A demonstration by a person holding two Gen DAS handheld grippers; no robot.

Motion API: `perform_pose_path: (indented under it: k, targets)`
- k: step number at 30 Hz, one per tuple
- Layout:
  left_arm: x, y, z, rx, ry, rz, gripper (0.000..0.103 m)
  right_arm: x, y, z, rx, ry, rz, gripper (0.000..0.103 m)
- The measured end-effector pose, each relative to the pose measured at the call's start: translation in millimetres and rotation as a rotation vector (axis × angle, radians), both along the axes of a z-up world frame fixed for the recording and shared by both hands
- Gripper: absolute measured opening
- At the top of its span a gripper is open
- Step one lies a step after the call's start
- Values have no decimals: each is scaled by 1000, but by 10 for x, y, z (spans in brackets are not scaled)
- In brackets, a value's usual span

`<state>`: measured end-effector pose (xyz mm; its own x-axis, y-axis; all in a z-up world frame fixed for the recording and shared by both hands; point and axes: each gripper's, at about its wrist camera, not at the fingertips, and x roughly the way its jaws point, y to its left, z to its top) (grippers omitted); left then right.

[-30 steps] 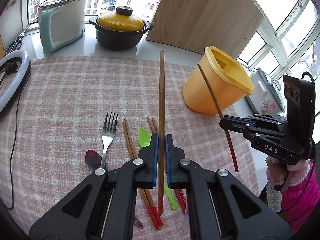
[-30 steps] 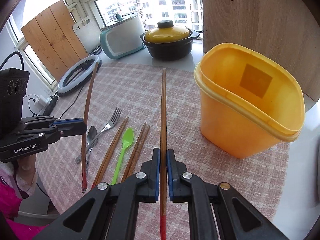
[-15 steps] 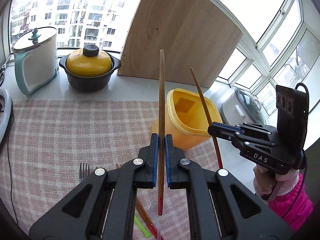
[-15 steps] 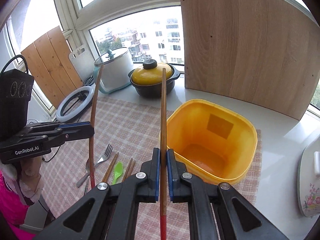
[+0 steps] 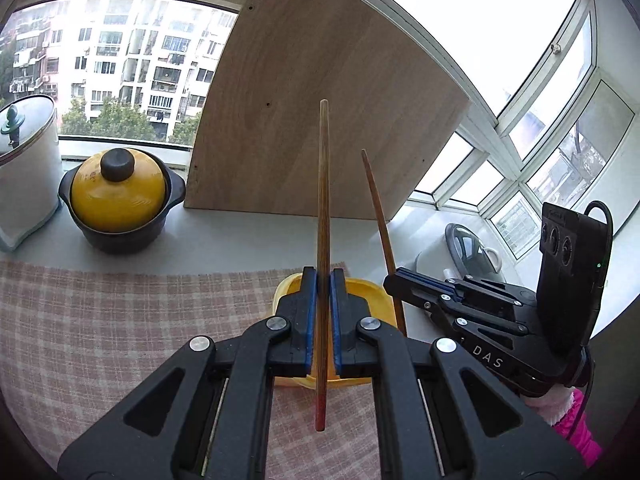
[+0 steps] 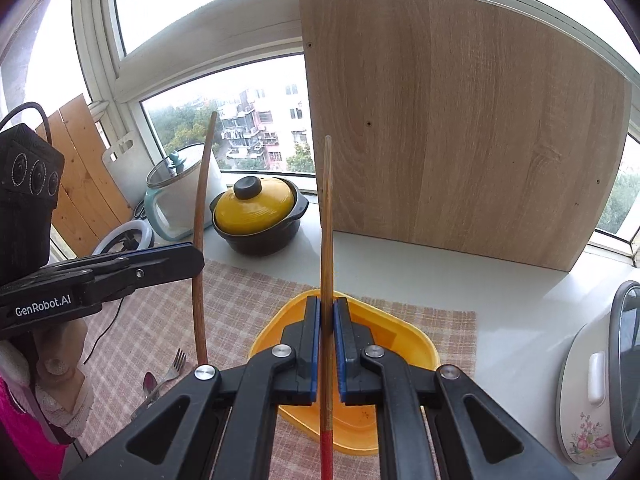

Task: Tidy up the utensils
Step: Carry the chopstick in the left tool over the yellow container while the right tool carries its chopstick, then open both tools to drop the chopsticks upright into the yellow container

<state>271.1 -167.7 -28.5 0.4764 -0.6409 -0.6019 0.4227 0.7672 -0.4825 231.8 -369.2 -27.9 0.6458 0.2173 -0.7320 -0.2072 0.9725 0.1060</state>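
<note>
A bright window bay looks out on apartment blocks, with a pale counter (image 6: 460,276) carrying a pink checked cloth (image 5: 120,312) and a large wooden board (image 6: 460,120) leaning against the glass at the far side. At far left in the right wrist view stand wooden slats (image 6: 80,184) and a white cutting board (image 6: 120,160); nearer lie a ring light (image 6: 124,240), a fork (image 6: 170,372) and a spoon (image 6: 149,384) on the cloth. A white cooker with a glass lid (image 6: 180,192) sits beside a black pot with a yellow lid (image 6: 256,212) on the far counter.

The left gripper (image 6: 192,258) is clamped tight on a wooden chopstick (image 6: 200,240), which stands roughly upright above the cloth; a pink sleeve (image 6: 24,420) shows beneath it. At centre, the right gripper (image 6: 328,344) is likewise closed hard on a second chopstick (image 6: 327,220), its red-tipped end toward the camera and its shaft rising over the yellow container (image 6: 416,344), which stands upright and open on the cloth directly below both grippers. In the left wrist view, the same container (image 5: 280,292) shows behind the left gripper's closed jaws. A white appliance with a floral print (image 6: 588,400) sits at near right.
</note>
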Motion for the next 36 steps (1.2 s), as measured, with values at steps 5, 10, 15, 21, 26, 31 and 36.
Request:
perform_pose_path:
  k: [5,10,15,21,26,31,36]
  targets:
    - [152,-156,10,5,-12,15,4,182,-78,-50,-11,-2,-33,4]
    - [289,-243,-50,4,-10,42,4,290,-125,-143,-9,-13,-61,4]
    - [330,-281,-146,30,-19,67,4,363,-176,-251,6,-21,-96,4]
    - [302,-335,-246,62,-18,54,4,379,-275,-415,36,-10,-141,4]
    - [241,-348,-328,80,-4,36,4,324,-350,-513,59,12,-169,4]
    - [183,-363,-347,87,9,18,4,251,-394,-520,68,19,-171,4]
    - [115,-421,-366,113,16,-9,4,192,-362,-512,50,23,-160,4]
